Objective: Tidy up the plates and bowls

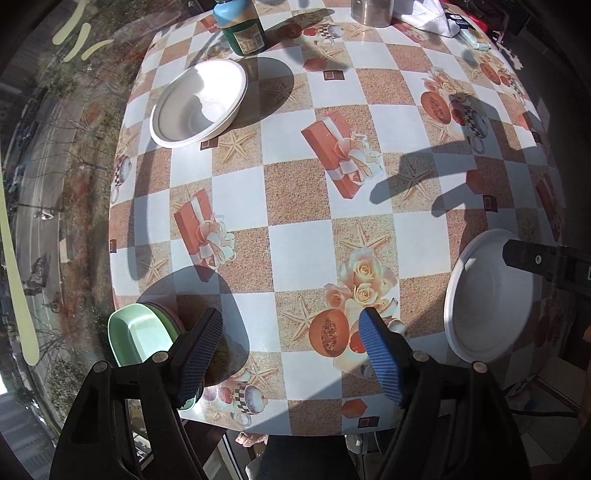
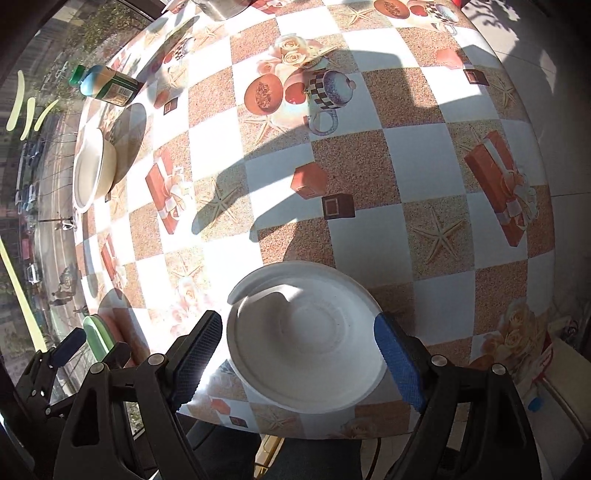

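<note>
Two white bowls (image 1: pixel 199 103) (image 2: pixel 306 336), green bottle (image 1: pixel 242 27) behind

The bench (image 1: pixel 303 236) wears a checkered cloth printed with gifts, roses and starfish. On it sit two white bowls (image 1: pixel 199 103) (image 2: pixel 303 343), stacked green dishes (image 1: pixel 140 336) and a green bottle (image 1: pixel 242 27).
</note>
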Available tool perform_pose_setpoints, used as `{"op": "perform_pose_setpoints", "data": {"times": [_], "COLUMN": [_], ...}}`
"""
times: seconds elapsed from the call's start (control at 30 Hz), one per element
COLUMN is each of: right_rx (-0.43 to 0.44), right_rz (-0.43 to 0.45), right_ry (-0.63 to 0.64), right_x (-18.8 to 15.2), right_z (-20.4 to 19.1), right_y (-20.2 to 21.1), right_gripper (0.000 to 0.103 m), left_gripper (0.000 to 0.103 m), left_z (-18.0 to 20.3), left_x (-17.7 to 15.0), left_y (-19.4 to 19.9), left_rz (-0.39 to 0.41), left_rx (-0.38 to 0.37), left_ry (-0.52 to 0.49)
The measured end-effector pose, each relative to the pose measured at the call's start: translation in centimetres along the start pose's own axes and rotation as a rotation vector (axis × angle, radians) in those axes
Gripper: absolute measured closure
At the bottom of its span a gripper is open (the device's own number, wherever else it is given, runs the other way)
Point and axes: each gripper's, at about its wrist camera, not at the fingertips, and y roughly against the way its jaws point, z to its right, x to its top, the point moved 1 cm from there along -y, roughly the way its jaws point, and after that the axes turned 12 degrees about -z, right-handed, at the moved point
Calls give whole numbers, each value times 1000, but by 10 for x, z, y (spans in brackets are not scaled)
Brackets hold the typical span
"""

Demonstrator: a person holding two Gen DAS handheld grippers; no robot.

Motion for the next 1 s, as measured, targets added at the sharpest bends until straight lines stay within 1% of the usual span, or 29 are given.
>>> {"op": "perform_pose_setpoints", "data": {"times": [0.17, 0.27, 0.4, 0.5, 0.6, 0.7, 0.83, 1.0], "right_rx": [-18, -23, -28, -19, -37, -51, -66, -108], "right_rz": [-7, 0, 8, -5, -2, 1, 7, 39], "right_ry": [20, 34, 39, 45, 67, 83, 108, 132], "right_x": [10, 17, 25, 34, 47, 62, 92, 130], "right_z": [-19, -38, -68, -95, -126, -155, -192, -227], "right_y": [3, 7, 10, 5, 0, -8, -18, -29], "right_gripper": [18, 18, 18, 18, 18, 18, 18, 18], "left_gripper": [23, 23, 23, 23, 23, 23, 23, 23], "left_z": [-26, -49, -86, -118, -151, -176, -194, -198], "left_x": [25, 47, 77, 95, 111, 127, 151, 182], "left_y": [7, 13, 12, 6, -3, -11, -22, -37], "left_rz": [30, 65, 94, 98, 93, 87, 84, 84], "left_rx": [-36, -56, -48, -48, -57, -70, -76, -75], "left_ry": [39, 65, 107, 160, 219, 260, 282, 272]}}
